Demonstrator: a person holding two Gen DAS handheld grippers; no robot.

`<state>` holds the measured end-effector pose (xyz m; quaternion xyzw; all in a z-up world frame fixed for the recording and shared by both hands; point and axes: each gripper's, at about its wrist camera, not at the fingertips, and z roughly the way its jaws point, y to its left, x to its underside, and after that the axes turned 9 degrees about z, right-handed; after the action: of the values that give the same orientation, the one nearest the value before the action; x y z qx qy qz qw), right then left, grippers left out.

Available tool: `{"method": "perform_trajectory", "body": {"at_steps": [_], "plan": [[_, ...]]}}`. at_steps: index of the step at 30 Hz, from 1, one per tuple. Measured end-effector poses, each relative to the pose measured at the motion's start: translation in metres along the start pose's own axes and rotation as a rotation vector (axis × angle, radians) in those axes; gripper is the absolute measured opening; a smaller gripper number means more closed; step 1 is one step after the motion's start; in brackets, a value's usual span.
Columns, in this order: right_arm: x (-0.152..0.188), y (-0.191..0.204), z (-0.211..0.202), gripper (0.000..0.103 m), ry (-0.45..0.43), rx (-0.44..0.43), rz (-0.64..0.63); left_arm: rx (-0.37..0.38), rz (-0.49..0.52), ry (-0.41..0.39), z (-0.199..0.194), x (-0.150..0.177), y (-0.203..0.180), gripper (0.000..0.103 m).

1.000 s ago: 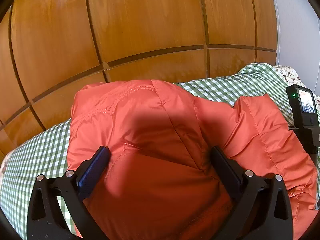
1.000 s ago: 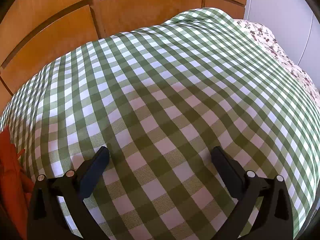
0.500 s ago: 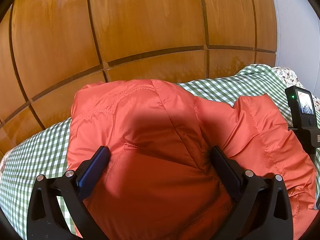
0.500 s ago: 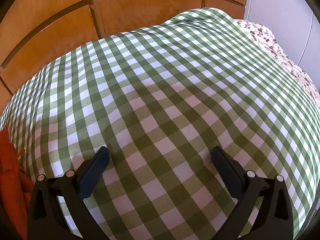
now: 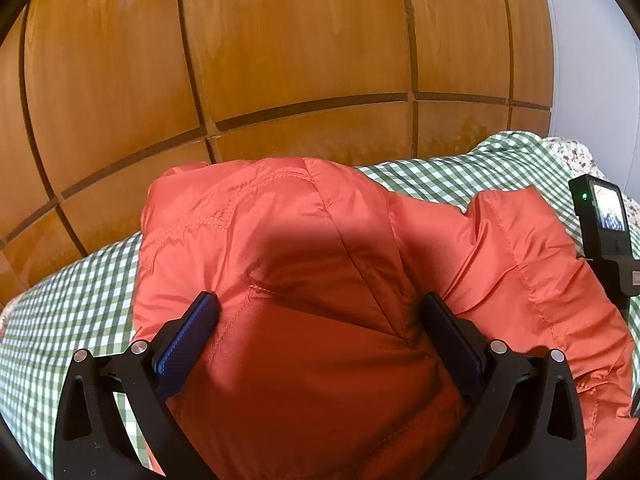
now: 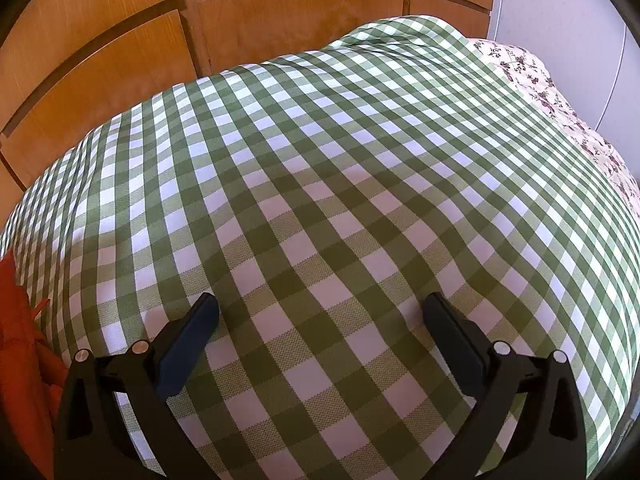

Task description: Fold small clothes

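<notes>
Wood panels (image 5: 280, 40) behind a green check cloth (image 6: 340, 200). I have my left gripper (image 5: 318, 312) spread wide over the orange jacket (image 5: 304, 264), which lies on the cloth's left part. My right gripper (image 6: 320, 312) gapes wide over bare cloth.

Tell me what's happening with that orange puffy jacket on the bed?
A person holding a gripper in each hand is about to fold the orange jacket, which lies rumpled on the green checked cloth. The left gripper is open, its fingers spread over the jacket's middle, not pinching it. The right gripper is open too, over bare checked cloth beside the jacket, holding nothing. No fold looks made yet.
</notes>
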<state>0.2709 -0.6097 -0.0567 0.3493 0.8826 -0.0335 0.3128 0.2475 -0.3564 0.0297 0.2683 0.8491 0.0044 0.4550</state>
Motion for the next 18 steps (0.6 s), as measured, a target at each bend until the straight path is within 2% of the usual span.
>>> {"method": "perform_trajectory", "body": {"at_steps": [18], "plan": [[0.0000, 0.0001, 0.0001, 0.101, 0.000, 0.000, 0.000, 0.006, -0.004, 0.004, 0.0011, 0.0000, 0.0005, 0.100]]}}
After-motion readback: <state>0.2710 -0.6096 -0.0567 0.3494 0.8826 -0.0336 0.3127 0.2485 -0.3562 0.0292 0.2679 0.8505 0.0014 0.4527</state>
